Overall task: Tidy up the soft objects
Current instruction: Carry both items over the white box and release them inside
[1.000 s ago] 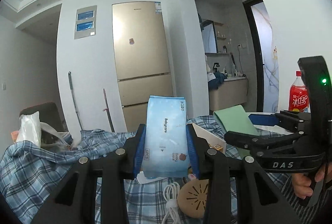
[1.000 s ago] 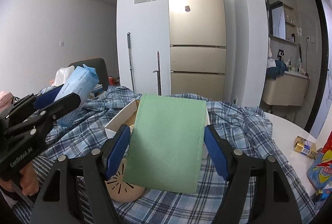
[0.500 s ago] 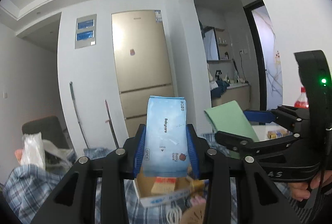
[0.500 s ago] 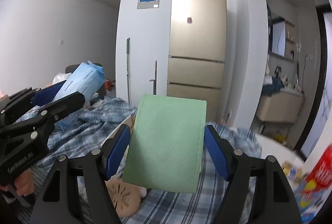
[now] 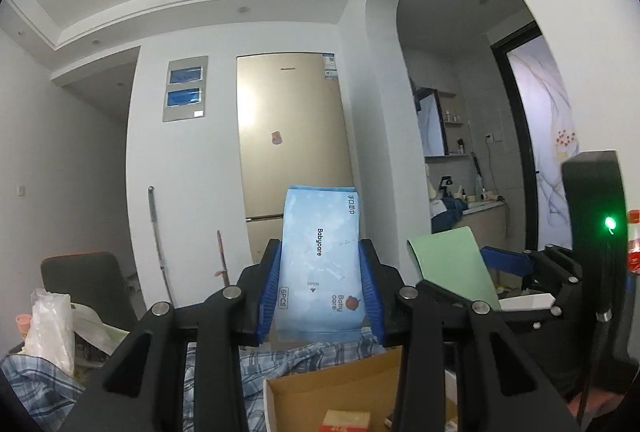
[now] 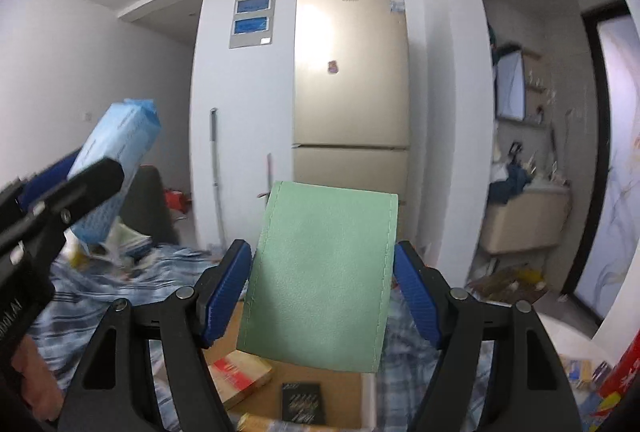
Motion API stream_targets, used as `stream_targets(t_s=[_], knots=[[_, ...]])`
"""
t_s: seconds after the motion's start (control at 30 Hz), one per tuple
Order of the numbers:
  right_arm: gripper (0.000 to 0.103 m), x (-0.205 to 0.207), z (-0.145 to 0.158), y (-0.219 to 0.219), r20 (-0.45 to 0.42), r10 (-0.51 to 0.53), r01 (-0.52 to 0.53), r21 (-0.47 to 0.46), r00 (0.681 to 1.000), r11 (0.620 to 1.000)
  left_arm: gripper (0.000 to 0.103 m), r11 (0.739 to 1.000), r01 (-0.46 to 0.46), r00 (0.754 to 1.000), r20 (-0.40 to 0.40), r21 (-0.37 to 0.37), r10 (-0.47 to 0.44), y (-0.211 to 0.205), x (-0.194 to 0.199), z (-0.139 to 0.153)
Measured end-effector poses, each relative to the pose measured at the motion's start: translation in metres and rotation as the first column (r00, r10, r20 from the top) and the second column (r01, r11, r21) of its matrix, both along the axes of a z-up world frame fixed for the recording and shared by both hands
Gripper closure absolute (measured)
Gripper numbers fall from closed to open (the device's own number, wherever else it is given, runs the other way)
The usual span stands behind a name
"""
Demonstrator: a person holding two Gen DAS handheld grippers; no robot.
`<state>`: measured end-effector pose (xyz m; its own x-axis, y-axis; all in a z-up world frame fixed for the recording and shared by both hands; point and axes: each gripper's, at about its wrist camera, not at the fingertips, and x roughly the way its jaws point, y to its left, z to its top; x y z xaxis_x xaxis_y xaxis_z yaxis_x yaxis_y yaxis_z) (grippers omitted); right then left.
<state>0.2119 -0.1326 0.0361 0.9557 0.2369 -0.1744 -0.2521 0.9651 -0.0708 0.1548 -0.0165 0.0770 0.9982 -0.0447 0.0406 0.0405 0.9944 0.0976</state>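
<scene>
My left gripper [image 5: 320,288] is shut on a light blue pack of wet wipes [image 5: 320,264], held upright between the blue pads. The same pack [image 6: 116,172] shows at the left of the right wrist view, above the left gripper's black arm. My right gripper [image 6: 322,288] is shut on a flat green pad [image 6: 324,280], which rises between its fingers; the green pad [image 5: 452,264] also appears to the right in the left wrist view. Both are raised over an open cardboard box [image 5: 336,392].
The box [image 6: 352,388] lies on a blue checked cloth [image 6: 100,296] and holds a small red and yellow packet [image 6: 240,376] and a black card. A white plastic bag [image 5: 52,332] and dark chair sit left. A gold fridge [image 5: 292,152] stands behind. A red bottle [image 5: 632,244] stands right.
Both grippers have risen with their loads and moved forward. The checked cloth has dropped low in view and the open box now lies right beneath them.
</scene>
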Motion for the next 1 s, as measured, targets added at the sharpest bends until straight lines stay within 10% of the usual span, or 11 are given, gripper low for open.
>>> stream_targets(t_s=[0.27, 0.53, 1.0], knots=[[0.031, 0.026, -0.040, 0.005, -0.122, 0.050, -0.050, 0.000, 0.991, 0.999, 0.064, 0.997, 0.006, 0.975, -0.220, -0.072, -0.022, 0.016, 0.048, -0.044], [0.031, 0.058, -0.079, 0.003, -0.374, 0.101, -0.105, 0.011, 0.922, 0.994, 0.064, 0.999, -0.010, 0.876, -0.483, -0.043, -0.012, 0.015, 0.094, -0.080], [0.031, 0.077, -0.106, -0.002, -0.525, 0.089, -0.111, -0.010, 0.846, 0.994, 0.061, 0.999, -0.021, 0.847, -0.531, -0.025, 0.005, 0.023, 0.098, -0.096]])
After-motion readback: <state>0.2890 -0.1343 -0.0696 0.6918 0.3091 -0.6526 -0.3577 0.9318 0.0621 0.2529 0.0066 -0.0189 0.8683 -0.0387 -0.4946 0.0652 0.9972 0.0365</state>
